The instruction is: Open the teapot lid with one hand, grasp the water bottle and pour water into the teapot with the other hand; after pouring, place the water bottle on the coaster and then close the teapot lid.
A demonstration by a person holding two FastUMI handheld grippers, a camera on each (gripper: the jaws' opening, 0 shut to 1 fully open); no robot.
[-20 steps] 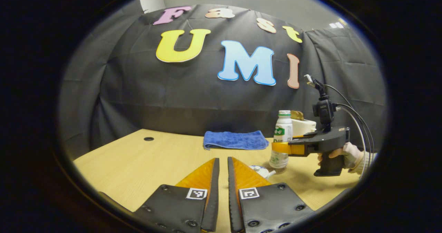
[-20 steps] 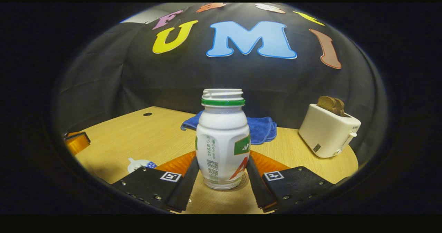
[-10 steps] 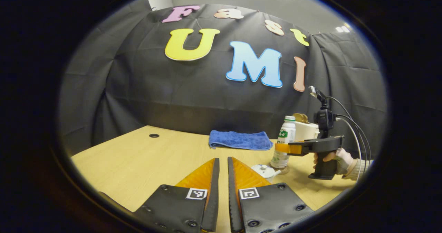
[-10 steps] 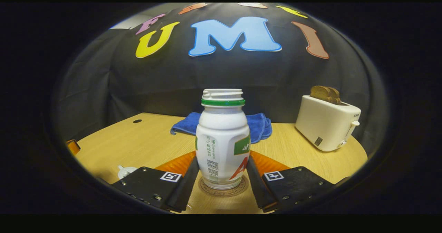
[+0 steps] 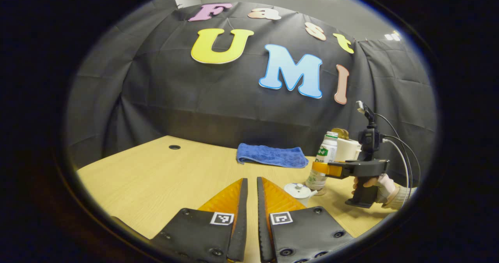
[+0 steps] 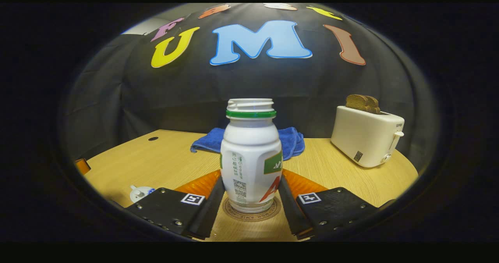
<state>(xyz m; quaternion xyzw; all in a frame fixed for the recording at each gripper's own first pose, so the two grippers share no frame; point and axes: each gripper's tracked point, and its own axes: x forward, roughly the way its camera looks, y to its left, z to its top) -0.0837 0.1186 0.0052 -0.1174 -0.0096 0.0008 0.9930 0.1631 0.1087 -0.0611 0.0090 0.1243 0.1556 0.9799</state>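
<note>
The white water bottle [image 6: 250,157], with a green ring under its open neck, stands upright on or just above the round coaster [image 6: 251,212]. My right gripper [image 6: 251,179] is shut on its lower body, one finger on each side. In the left gripper view the same bottle [image 5: 323,159] sits in the right gripper [image 5: 317,168], which a hand [image 5: 384,187] holds. The small white teapot [image 5: 298,189] stands just left of the coaster [image 5: 320,192] with its knobbed lid seemingly on. My left gripper [image 5: 250,180] is shut on nothing, above the table in front of the teapot [image 6: 140,192].
A folded blue towel [image 5: 271,155] lies at the back of the wooden table [image 5: 156,177]. A white toaster [image 6: 366,134] with toast in it stands at the back right. A small round hole [image 5: 174,147] marks the table's far left.
The right gripper has carried the bottle away from the teapot and settled it over the coaster. The left gripper has drawn back, so the teapot shows more fully.
</note>
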